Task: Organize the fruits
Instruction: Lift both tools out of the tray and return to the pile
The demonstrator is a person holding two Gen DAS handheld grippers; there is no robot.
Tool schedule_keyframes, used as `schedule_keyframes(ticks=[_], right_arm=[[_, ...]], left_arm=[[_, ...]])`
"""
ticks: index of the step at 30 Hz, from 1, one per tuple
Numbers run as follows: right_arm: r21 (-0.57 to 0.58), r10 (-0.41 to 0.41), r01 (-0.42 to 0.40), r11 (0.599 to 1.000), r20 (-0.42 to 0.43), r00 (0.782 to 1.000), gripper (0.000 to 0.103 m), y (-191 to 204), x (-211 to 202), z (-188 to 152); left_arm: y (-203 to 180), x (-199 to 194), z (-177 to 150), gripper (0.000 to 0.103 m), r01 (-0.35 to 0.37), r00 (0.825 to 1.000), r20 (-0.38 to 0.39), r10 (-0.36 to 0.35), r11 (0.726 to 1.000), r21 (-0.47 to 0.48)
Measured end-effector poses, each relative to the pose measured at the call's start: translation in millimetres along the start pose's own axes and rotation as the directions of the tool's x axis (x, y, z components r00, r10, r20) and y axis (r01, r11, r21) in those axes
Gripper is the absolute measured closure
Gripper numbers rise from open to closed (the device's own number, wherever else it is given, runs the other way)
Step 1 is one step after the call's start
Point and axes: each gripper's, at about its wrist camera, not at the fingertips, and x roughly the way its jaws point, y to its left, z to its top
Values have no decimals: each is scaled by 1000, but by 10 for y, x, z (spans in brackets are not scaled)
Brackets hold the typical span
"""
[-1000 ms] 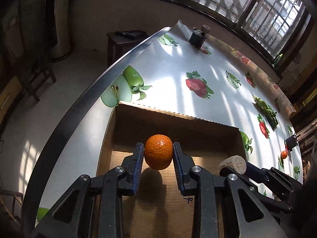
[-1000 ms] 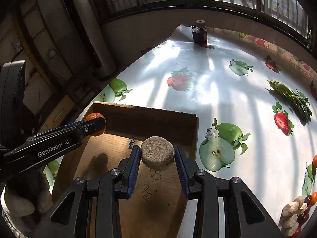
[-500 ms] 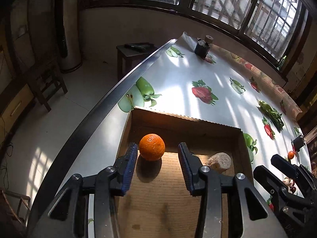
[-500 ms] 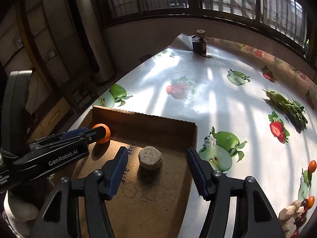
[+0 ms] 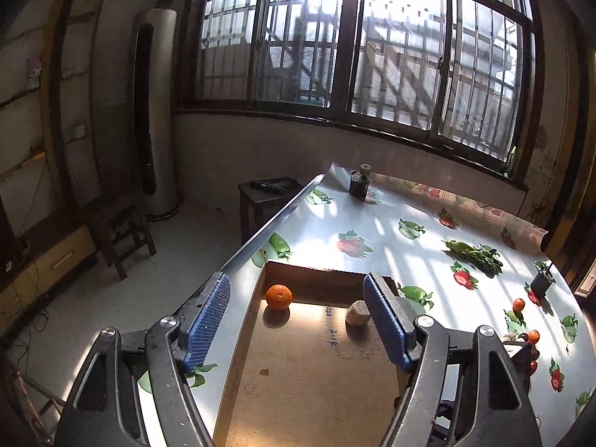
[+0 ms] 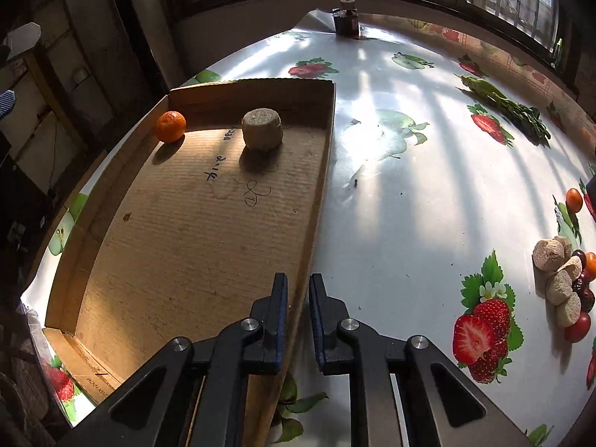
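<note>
Home dining rm: fruit-print tablecloth [image 5: 391, 246], barred window [image 5: 357, 48], standing AC unit [image 5: 154, 111], wooden stool [image 5: 119, 231].

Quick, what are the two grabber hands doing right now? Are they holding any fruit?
Left gripper: fingers wide open, holding nothing.
Right gripper: fingers nearly closed with a narrow gap, holding nothing.

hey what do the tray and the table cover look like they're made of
Tray: corrugated cardboard, matte brown; fine ribbing across the floor, pen scribbles and raw cut edges show it. Table cover: probably vinyl or oilcloth with a glossy finish; it mirrors the window light in bright streaks and carries printed strawberries and apples. The exact plastic cannot be told by look alone.
</note>
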Motion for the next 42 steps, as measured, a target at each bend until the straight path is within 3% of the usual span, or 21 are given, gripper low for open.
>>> schedule_keyframes(ticks=[9,21,26,28,30,32,38,42], right_arm=[[2,-11,11,1000,1,1000,90,85,-158,-277],[-16,53,-53,998,-16,998,85,204,-340,-574],[37,131,-135,990,86,988,83,-31,-663,-566],[48,115,-123,991,145,983,76,-174,-852,-561],[63,77,-91,994,198,977,54,-336,-1027,-573],[78,25,-46,996,247,969,45,-508,-1178,-599],[175,-114,65,982,284,952,43,-1203,-1443,-662],[287,-209,130,949,264,941,42,-1835,-1591,-790]], left_arm=[[-210,-265,-85,27,-22,999,26,21,999,50],[-585,-371,-202,25,-26,999,28,22,990,141],[-779,-411,-255,22,-22,999,28,17,983,181],[-864,-413,-263,22,-15,1000,24,10,981,193],[-946,-422,-280,22,-4,1000,22,0,979,205],[-1049,-421,-307,22,5,1000,20,-10,975,220],[-1360,-353,-393,21,52,999,-19,-48,964,260],[-1485,-185,-461,21,111,991,-94,-90,962,250]])
